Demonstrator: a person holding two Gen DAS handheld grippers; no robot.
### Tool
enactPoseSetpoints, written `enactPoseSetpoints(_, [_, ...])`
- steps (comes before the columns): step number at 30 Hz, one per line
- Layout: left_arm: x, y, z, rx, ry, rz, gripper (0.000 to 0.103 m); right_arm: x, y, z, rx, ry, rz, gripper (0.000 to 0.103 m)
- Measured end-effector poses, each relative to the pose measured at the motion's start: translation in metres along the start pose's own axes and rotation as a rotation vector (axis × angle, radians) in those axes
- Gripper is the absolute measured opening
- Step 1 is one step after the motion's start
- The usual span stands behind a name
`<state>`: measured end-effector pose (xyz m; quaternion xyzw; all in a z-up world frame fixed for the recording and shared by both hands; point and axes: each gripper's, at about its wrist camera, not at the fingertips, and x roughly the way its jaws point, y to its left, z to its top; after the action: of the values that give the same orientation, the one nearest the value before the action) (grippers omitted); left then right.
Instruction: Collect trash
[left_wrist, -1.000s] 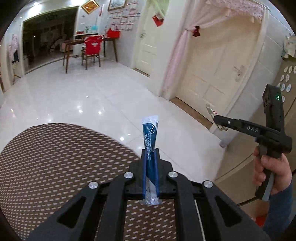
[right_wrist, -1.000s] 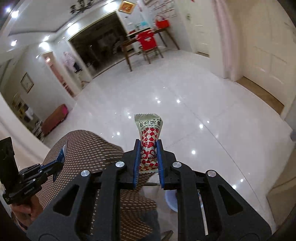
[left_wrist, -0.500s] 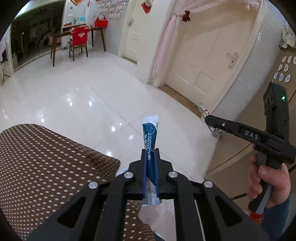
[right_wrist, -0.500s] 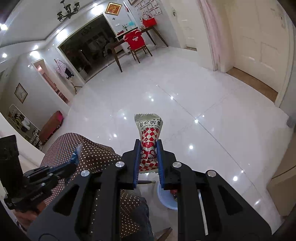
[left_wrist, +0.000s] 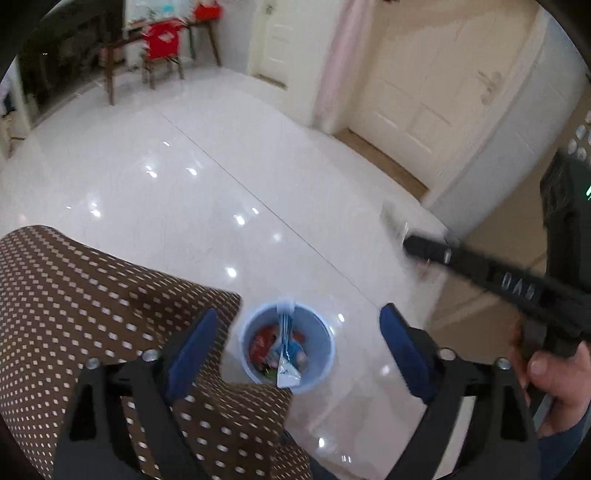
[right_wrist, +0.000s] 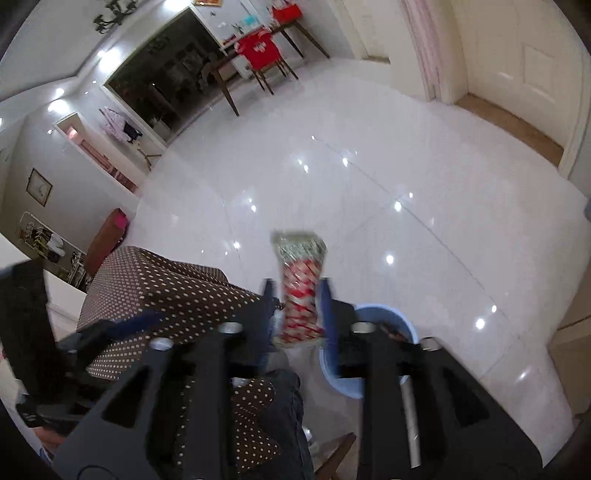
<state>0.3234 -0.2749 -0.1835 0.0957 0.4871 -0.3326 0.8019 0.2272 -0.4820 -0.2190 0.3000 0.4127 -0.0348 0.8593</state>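
In the left wrist view, a brown cloth with pale dots (left_wrist: 92, 302) fills the lower left of the frame. Right of it, at lower centre, the left gripper (left_wrist: 295, 343) has its jaws spreading wide, and nothing is pressed between the blue pads (left_wrist: 192, 347). In the gap between them a blue bin (left_wrist: 325, 354) stands on the glossy white floor (left_wrist: 229, 177), with red and blue scraps inside. A thin blue-and-white wrapper (left_wrist: 285, 347) shows over the bin's mouth, clear of both pads. At the right edge of the frame a hand (left_wrist: 554, 384) grips the handle of the right gripper, whose black arm reaches toward the middle, blurred.

In the right wrist view, the left gripper appears dark and blurred at the lower left edge, in front of the dotted cloth. At centre, the right gripper (right_wrist: 298, 310) has its jaws parting, and a red-and-white checked wrapper (right_wrist: 300, 291) stands upright between them; whether the pads touch it is lost in blur. Just right of the jaws, the blue bin's rim (right_wrist: 402, 325) shows behind the gripper's arm. A red chair (right_wrist: 260, 48) stands at the top of the frame.
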Motion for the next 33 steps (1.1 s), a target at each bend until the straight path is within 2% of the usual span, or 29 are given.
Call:
enactPoseSetpoints(1, [-0.002, 0.004, 0.002, -0.009, -0.001, 0.006, 0.089, 0.004, -0.004, -0.002, 0.023, 0.008, 0.001, 0.069])
enactPoseSetpoints(3, [-0.005, 0.01, 0.003, -0.027, 0.002, 0.02, 0.09, 0.005, -0.009, -0.004, 0.044, 0.015, 0.011, 0.075])
enactPoseSetpoints(4, [-0.008, 0.016, 0.003, -0.038, -0.006, 0.028, 0.09, 0.005, -0.012, -0.003, 0.051, 0.021, 0.011, 0.081])
enactPoseSetpoints(5, [-0.011, 0.02, 0.003, -0.046, -0.016, 0.035, 0.091, 0.005, -0.013, -0.005, 0.056, 0.022, 0.0, 0.092])
enactPoseSetpoints(6, [-0.014, 0.021, 0.003, -0.052, -0.024, 0.041, 0.091, 0.004, -0.013, -0.005, 0.057, 0.02, -0.011, 0.095])
enactPoseSetpoints(13, [-0.047, 0.031, -0.003, -0.063, -0.103, 0.077, 0.094, -0.004, -0.007, -0.001, 0.045, 0.012, -0.058, 0.097])
enactPoseSetpoints(20, [-0.089, 0.024, -0.015, -0.06, -0.183, 0.093, 0.095, -0.026, 0.024, -0.004, -0.006, -0.027, -0.049, 0.097])
enactPoseSetpoints(22, [-0.107, 0.023, -0.022, -0.065, -0.238, 0.094, 0.095, -0.039, 0.034, -0.005, -0.025, -0.046, -0.044, 0.097])
enactPoseSetpoints(23, [-0.116, 0.023, -0.026, -0.067, -0.269, 0.109, 0.095, -0.046, 0.04, -0.007, -0.036, -0.058, -0.042, 0.097])
enactPoseSetpoints(26, [-0.142, 0.018, -0.04, -0.053, -0.341, 0.214, 0.095, -0.067, 0.059, -0.011, -0.073, -0.091, -0.034, 0.097])
enactPoseSetpoints(33, [-0.217, 0.016, -0.085, -0.1, -0.493, 0.362, 0.096, -0.121, 0.119, -0.036, -0.206, -0.199, -0.015, 0.097])
